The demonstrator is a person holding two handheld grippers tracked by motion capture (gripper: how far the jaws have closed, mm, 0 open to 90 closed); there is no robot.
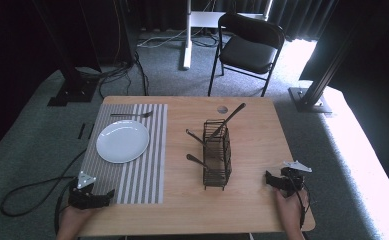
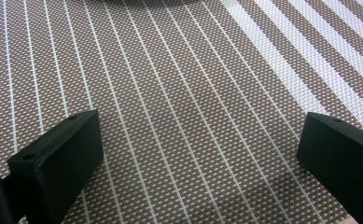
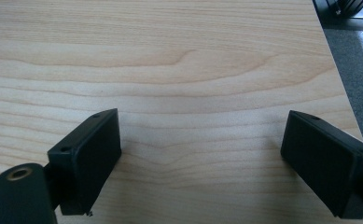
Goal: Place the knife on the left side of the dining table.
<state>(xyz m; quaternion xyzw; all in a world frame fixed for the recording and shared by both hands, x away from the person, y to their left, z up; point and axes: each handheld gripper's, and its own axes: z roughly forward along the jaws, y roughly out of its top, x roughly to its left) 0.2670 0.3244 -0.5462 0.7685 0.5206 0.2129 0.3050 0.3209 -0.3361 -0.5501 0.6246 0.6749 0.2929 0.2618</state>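
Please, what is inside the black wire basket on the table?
The wire basket holds dark-handled utensils: one handle rises from its top, two more poke out its left side. Their working ends are lost in the mesh, so which utensils they are cannot be told.

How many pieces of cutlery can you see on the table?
4. One lies on the striped placemat beyond the plate: cutlery piece. Three dark handles stick out of the wire caddy. More may be hidden inside.

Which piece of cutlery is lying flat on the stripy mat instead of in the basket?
The spoon behind the white plate. The other three stick out of the wire basket.
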